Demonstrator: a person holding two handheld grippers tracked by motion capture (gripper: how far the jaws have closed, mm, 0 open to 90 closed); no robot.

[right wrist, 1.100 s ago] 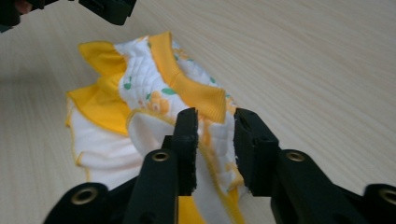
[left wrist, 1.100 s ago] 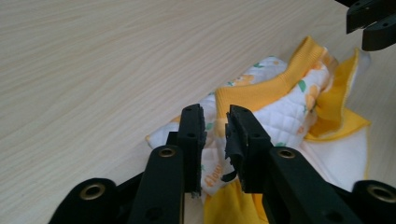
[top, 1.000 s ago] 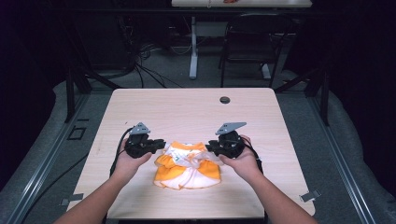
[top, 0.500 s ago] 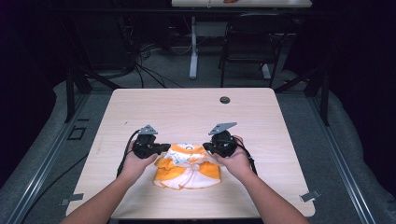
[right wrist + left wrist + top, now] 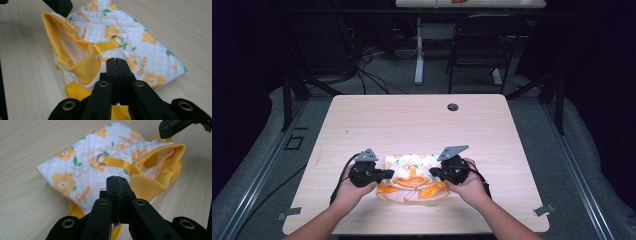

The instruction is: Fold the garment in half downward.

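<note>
One small quilted white garment with orange flowers and yellow ribbed trim (image 5: pixel 412 177) lies on the light wooden counter (image 5: pixel 412 125), near the edge on the person's side. It is the only cloth thing there. On its quilted back there is one yellow webbing strap (image 5: pixel 117 163) with one small metal ring (image 5: pixel 101 159) at its end. The yellow ribbed opening (image 5: pixel 72 56) stands up and gapes; inside I see only the pale lining.

There are two grippers, one in each hand. The left gripper (image 5: pixel 384 174) is at the left side of the garment, and its jaws are pressed together. In the left gripper view the tips are low over the quilted cloth just beside the ribbed trim; whether they pinch any cloth I cannot tell. The right gripper (image 5: pixel 435 172) is at the right side, also clenched, with the tips over the cloth just below the strap, and a grip on the cloth is not clear here too.

One small dark round hole (image 5: pixel 452 107) is in the counter near its far edge, well apart from the garment.
</note>
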